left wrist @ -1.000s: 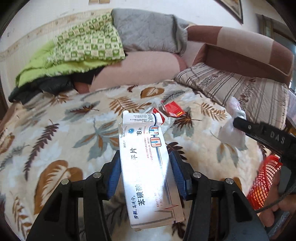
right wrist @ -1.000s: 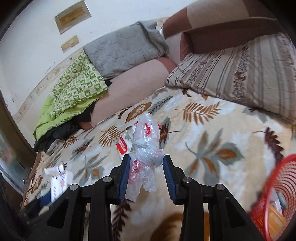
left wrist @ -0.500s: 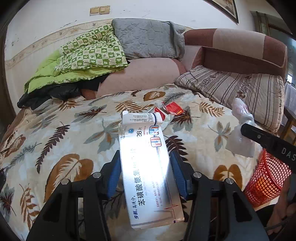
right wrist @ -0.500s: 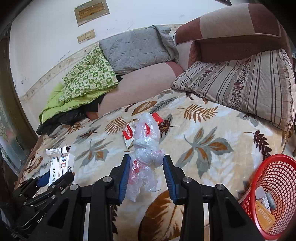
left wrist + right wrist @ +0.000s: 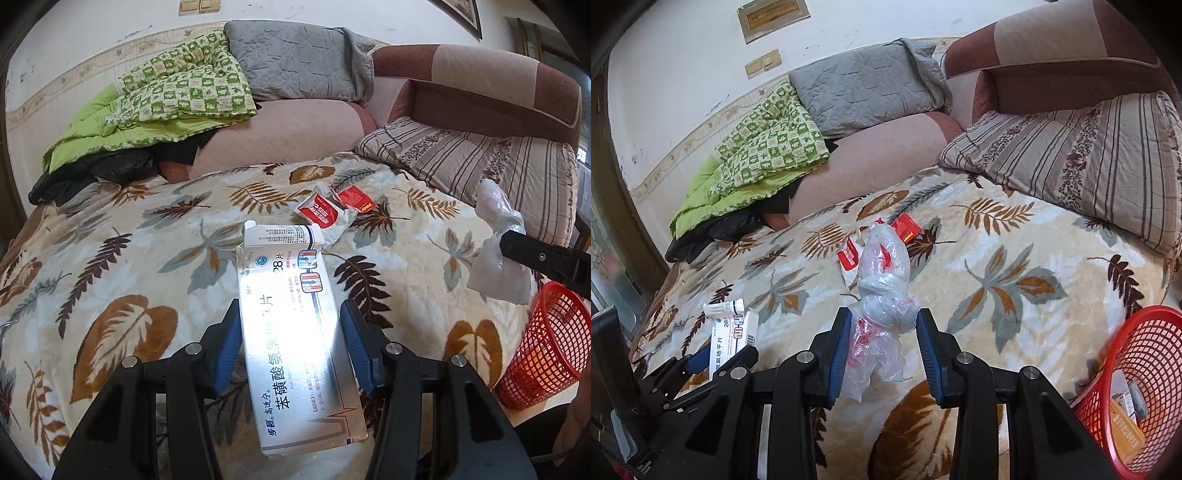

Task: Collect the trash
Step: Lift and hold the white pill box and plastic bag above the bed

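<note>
1. My left gripper (image 5: 290,339) pinches a white medicine box (image 5: 295,332) between its blue pads, above the leaf-patterned blanket (image 5: 110,266).
2. My right gripper (image 5: 882,343) clamps a knotted clear plastic bag (image 5: 884,288).
3. The red basket (image 5: 1137,387) stands at the bed's right edge; two red sachets (image 5: 321,210) lie on the blanket.

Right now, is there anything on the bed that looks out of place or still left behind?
Yes. Two red sachets still lie on the leaf-pattern blanket, beside each other near the striped pillow. One seems torn open. Both grippers are already full: the left clamps a medicine box, the right a knotted plastic bag.
</note>
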Demonstrator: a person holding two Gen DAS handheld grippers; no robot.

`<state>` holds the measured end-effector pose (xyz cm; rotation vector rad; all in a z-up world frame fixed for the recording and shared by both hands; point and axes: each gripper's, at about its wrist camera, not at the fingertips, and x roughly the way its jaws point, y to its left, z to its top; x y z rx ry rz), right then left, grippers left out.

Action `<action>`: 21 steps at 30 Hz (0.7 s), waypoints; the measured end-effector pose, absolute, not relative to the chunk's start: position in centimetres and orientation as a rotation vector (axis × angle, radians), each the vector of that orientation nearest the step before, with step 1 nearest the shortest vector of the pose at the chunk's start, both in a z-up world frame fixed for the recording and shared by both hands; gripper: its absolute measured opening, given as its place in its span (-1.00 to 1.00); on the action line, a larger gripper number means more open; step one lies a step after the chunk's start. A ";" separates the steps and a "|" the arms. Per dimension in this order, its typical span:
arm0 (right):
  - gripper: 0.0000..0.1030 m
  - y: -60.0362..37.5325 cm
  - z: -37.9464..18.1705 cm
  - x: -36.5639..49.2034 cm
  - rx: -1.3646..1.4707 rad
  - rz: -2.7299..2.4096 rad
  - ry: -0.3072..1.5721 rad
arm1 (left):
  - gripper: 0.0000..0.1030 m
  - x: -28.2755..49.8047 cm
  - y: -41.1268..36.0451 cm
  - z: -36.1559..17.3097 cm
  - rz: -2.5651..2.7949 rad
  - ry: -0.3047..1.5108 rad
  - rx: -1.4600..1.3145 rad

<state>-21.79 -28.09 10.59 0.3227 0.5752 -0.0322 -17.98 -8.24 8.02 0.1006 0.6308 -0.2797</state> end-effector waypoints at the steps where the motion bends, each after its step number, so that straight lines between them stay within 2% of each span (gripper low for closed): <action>1: -0.25 -28.0 10.6 -21.7 0.318 -0.031 0.577 | 0.00 -17.9 -8.2 8.0 -0.280 0.632 0.100; 21: -0.24 -26.5 10.2 -20.8 0.261 -0.013 0.606 | 0.00 -17.3 -7.7 7.5 -0.275 0.633 0.099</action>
